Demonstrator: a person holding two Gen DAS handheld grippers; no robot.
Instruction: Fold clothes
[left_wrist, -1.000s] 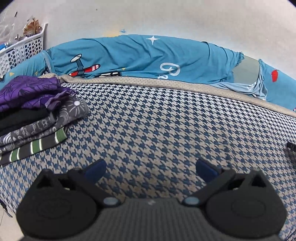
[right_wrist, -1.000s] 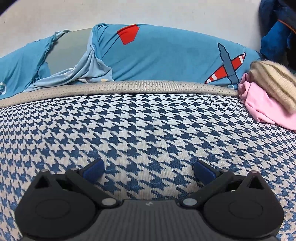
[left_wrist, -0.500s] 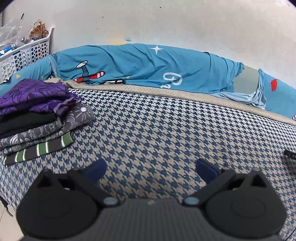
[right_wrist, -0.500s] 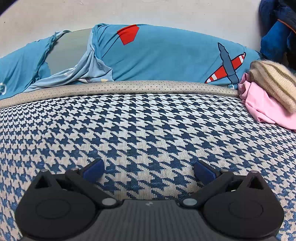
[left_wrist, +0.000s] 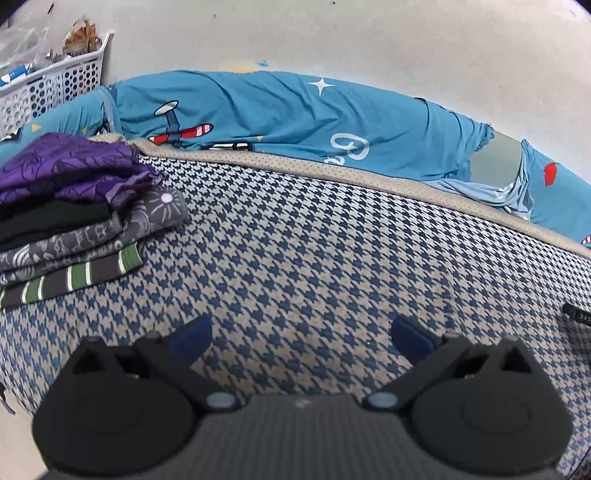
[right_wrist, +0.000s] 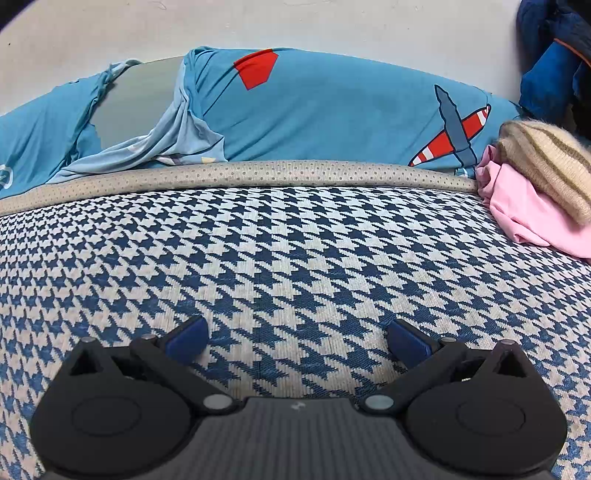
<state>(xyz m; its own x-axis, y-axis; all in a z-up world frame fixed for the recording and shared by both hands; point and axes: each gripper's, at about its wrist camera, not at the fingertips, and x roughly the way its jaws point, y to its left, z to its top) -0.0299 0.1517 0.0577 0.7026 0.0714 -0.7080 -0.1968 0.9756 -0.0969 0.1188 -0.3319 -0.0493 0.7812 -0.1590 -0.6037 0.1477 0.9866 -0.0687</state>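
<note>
The folded stack of clothes (left_wrist: 70, 218) lies ahead and to the left of the left tool (left_wrist: 301, 336): a purple piece on top, black and grey patterned ones under it, a green-striped one at the bottom. The unfolded clothes, a pink garment (right_wrist: 532, 218) with a beige knit (right_wrist: 546, 162) on top of it, lie ahead and to the right of the right tool (right_wrist: 297, 339). Both tools hover with their fingers spread wide and nothing between them, over the bare houndstooth mattress (right_wrist: 295, 251). This looks like the gap between garments: one stack done, the next piece not yet fetched. The next move probably calls for the right tool to reach forward and right, pinch the knit or the pink garment, and drag it to the bare middle. Beyond both tools a blue airplane-print blanket (left_wrist: 295, 110) runs along the wall; a white basket (left_wrist: 51, 88) stands past the stack. Nothing blocks the way.
</note>
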